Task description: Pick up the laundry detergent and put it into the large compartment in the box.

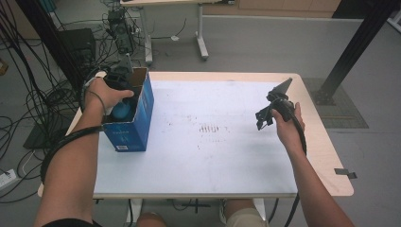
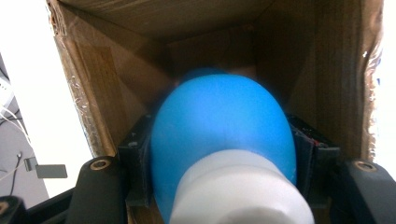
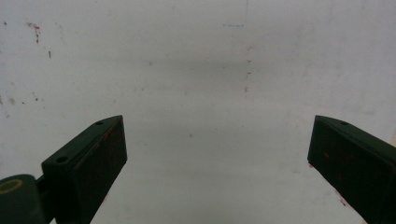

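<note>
Smooth, rounded blue plastic object with a white cylindrical neck (image 2: 219,140), clamped between the pads of the left tongs (image 2: 219,186) inside the open-topped blue cardboard box (image 1: 142,106) standing at the left edge of the white worktop (image 1: 213,156). Probably light and hollow, with a matte, slightly slick skin; curved flanks likely to squirm out of a loose pinch, hence best gripped across the widest part of the blue body, as here, or lower at the stepped white neck. Exact nature of the object not resolvable. Box interior of raw brown corrugated board, stiff but easily dented, rim edged with glossy tape. Right tongs (image 3: 217,154) spread wide apart and empty above the bare, faintly red-speckled worktop, well apart from the box.
</note>
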A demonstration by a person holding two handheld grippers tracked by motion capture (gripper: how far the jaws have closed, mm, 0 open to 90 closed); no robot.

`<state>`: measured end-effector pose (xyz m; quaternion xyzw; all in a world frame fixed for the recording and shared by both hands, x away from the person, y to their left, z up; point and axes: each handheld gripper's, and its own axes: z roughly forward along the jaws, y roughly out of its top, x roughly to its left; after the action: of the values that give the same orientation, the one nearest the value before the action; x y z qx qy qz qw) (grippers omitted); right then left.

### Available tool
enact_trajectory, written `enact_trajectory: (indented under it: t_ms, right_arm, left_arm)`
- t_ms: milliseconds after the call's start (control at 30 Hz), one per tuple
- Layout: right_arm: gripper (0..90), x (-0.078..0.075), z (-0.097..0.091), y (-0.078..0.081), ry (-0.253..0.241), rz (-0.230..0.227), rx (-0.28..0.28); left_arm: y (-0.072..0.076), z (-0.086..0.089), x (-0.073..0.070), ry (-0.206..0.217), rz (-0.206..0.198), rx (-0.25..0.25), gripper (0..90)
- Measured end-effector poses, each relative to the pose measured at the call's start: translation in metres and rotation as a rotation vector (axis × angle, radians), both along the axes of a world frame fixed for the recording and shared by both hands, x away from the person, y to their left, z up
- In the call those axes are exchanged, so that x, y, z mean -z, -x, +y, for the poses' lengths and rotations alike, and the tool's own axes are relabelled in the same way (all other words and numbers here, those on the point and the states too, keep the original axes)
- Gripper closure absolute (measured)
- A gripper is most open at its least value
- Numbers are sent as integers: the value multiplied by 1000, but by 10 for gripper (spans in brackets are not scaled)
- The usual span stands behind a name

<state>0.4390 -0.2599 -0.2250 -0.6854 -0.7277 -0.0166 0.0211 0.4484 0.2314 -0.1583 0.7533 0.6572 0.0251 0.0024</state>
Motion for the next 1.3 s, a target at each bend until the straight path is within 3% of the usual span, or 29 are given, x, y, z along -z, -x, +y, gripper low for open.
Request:
enact_trajectory:
  t_ms: [1300]
  right_arm:
    - [46,-4,-9,3,0,-10,11]
  left_arm:
    - [2,-6,1,-13,-14,1,369]
